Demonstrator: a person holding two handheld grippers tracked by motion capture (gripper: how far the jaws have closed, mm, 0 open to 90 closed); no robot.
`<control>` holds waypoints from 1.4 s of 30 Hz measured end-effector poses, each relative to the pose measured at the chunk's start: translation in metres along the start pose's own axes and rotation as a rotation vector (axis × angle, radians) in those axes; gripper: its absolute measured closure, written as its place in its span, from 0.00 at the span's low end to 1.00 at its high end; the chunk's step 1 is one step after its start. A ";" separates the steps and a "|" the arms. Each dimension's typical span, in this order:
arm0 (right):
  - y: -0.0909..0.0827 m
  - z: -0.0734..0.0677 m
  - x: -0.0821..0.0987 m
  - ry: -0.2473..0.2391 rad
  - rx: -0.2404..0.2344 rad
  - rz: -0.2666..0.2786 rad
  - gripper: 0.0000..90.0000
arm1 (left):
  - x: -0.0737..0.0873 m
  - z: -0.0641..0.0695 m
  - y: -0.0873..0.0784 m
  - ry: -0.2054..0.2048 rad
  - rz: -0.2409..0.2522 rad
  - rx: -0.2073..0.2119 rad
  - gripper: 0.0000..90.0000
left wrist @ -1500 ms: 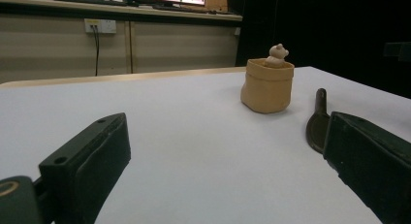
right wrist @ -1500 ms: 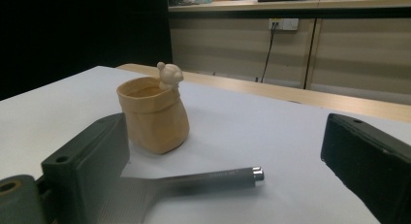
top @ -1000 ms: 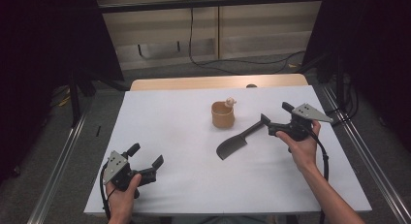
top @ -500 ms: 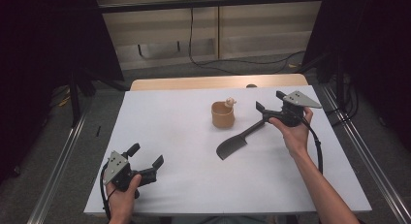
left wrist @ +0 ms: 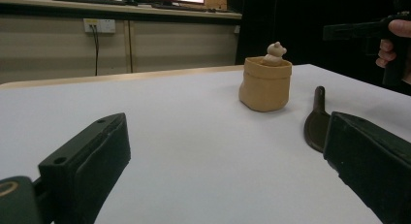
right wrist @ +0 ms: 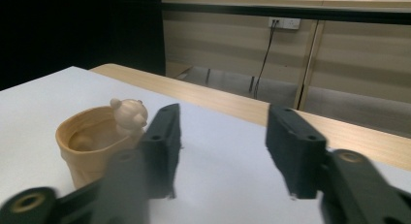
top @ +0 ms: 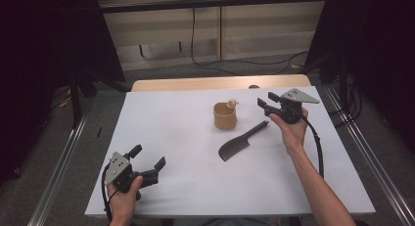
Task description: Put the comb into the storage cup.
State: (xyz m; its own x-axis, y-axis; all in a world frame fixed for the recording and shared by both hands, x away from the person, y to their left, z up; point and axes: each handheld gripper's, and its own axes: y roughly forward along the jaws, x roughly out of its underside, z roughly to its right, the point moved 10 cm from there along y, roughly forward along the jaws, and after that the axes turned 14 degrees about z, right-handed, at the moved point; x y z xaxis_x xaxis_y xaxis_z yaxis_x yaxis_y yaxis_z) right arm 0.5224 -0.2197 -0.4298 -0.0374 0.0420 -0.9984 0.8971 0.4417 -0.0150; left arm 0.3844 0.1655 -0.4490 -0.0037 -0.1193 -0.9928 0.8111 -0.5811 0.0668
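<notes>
Right claw [top: 265, 103] nearer the cup [top: 225, 116] than before, jaws just narrowed, empty, left claw [top: 148, 160] unmoved, open.

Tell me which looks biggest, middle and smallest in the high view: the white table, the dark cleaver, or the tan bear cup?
1. White table, by far the biggest.
2. Dark cleaver, longer than the cup.
3. Tan bear cup, smallest.
Cleaver and cup lie side by side, so nearness barely matters.
</notes>
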 end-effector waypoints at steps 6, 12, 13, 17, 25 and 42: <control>0.000 0.002 0.010 -0.003 -0.009 -0.088 0.75 | 0.000 0.000 0.000 -0.001 0.001 0.000 0.03; 0.001 0.000 0.014 0.027 -0.047 -0.130 0.94 | 0.000 0.000 0.000 -0.001 0.000 0.000 0.03; 0.002 -0.001 0.015 0.034 -0.058 -0.146 0.96 | 0.000 -0.001 0.000 -0.001 0.000 -0.001 0.03; 0.003 -0.004 0.016 0.050 -0.084 -0.182 1.00 | -0.001 -0.001 0.000 0.001 0.003 -0.001 0.04; 0.008 -0.006 0.026 0.020 -0.123 -0.301 1.00 | -0.001 -0.001 0.000 0.004 0.001 0.000 0.04; 0.010 0.007 0.047 0.030 -0.071 -0.462 1.00 | 0.000 -0.001 0.000 -0.007 0.001 -0.001 0.04</control>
State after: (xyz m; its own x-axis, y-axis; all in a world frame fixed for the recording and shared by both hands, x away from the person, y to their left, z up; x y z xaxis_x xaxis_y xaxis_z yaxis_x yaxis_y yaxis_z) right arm 0.5323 -0.2197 -0.4773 -0.4394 -0.1477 -0.8860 0.7511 0.4807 -0.4526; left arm 0.3849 0.1663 -0.4494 -0.0075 -0.1256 -0.9921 0.8118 -0.5800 0.0673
